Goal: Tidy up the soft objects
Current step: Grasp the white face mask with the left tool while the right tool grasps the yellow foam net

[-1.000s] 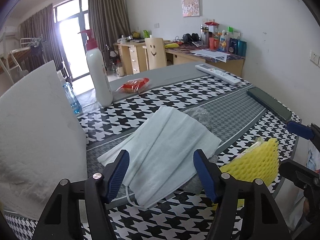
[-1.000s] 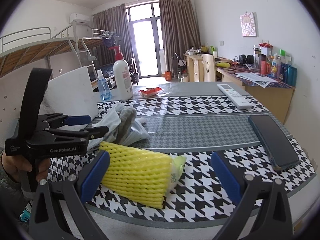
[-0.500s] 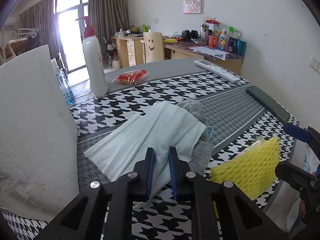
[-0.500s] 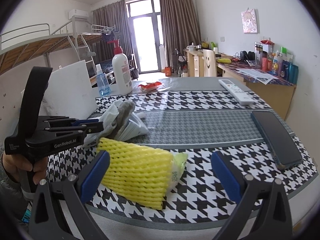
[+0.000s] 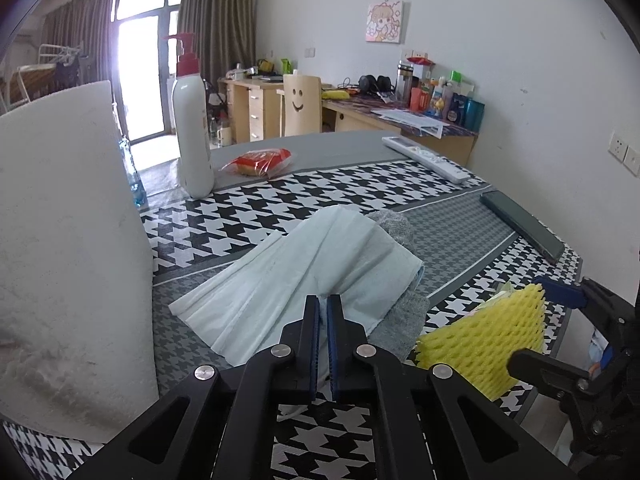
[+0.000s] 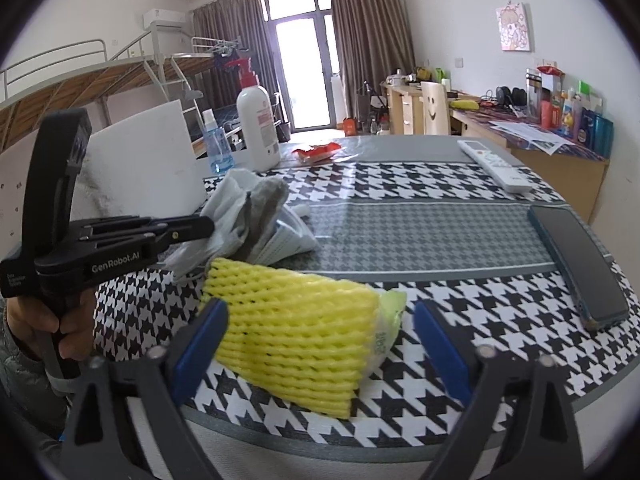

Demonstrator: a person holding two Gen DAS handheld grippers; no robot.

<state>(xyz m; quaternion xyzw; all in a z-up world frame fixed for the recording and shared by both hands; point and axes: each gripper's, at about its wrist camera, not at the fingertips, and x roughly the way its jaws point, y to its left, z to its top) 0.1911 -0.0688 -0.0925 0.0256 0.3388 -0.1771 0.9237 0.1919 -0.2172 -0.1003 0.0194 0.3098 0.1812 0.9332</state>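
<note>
The pale blue cloth is lying near the front edge of the table, draped over a grey sock. The left gripper is pinching the cloth's near edge; its jaws are together on the fabric, having come down from wide apart. The cloth is a pleated, rumpled rectangle, its long axis running from the near left up toward the far right in the left wrist view, and the pinched part is lifting slightly off the table. In the right wrist view the same bundle is standing up in a bunch at the gripper's tip.

Just to the right, the yellow foam net is lying flat on the table, long axis running left to right across the right wrist view, with a pale green wrapper poking from its right end. The right gripper is straddling it, its jaws having just been closing somewhat; the pads are standing clear of the net on both sides.

Beyond: a white foam block, a pump bottle, a phone.
</note>
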